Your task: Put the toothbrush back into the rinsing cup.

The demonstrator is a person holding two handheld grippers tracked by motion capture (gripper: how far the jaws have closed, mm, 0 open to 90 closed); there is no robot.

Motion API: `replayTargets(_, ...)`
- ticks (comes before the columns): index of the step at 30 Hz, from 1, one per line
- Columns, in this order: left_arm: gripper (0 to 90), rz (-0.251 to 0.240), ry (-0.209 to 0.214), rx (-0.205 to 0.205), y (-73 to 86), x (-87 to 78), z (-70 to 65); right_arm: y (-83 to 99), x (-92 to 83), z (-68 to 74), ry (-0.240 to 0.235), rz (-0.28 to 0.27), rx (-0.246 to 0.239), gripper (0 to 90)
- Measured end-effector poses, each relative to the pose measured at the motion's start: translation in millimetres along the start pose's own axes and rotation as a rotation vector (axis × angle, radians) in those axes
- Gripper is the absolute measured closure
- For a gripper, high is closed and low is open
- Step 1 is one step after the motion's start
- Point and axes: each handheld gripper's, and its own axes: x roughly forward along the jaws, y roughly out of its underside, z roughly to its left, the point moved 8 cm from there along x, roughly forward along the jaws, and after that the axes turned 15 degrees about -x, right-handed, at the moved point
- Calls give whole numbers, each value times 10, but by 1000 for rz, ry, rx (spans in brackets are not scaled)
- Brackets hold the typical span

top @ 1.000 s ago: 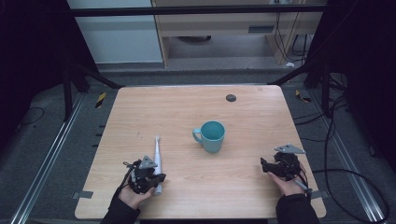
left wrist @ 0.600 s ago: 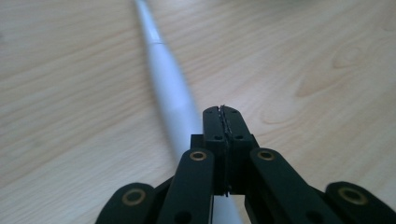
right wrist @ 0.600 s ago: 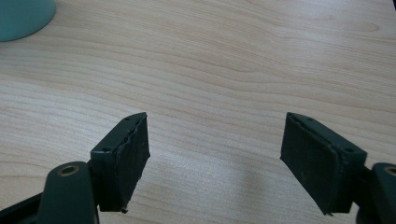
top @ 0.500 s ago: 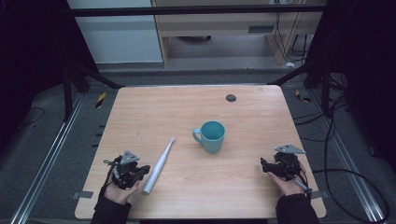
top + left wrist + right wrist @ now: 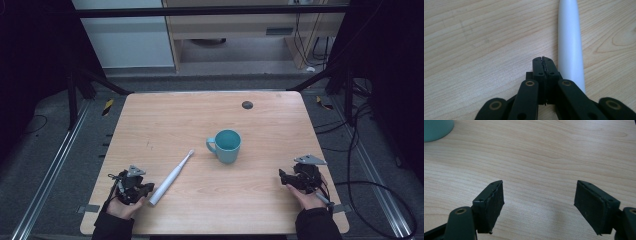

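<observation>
A white toothbrush [image 5: 170,179] lies slantwise on the wooden table [image 5: 165,125], its head pointing toward a teal mug [image 5: 227,146] near the middle. My left gripper [image 5: 148,188] rests at the front left, just left of the brush's thick end. In the left gripper view its jaws [image 5: 543,61] are pressed together with nothing between them, and the brush handle [image 5: 570,42] runs along their right side. My right gripper [image 5: 283,178] sits at the front right, jaws wide apart [image 5: 540,205] over bare wood, with the mug's base [image 5: 436,128] far off at top left.
A small dark round spot [image 5: 247,104] marks the table's far side. Dark frame bars and cables flank the table on both sides, and a cabinet stands behind it. Both hands lie close to the front edge.
The left gripper has drawn back to the left, off the toothbrush. The brush has swung from pointing straight away to slanting right toward the mug. The right gripper has stayed put.
</observation>
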Motion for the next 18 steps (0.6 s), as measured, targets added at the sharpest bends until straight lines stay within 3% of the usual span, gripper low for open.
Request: replayTargets(18, 895, 12, 24, 6, 53, -5, -55, 3, 2, -1, 0, 2, 3, 236)
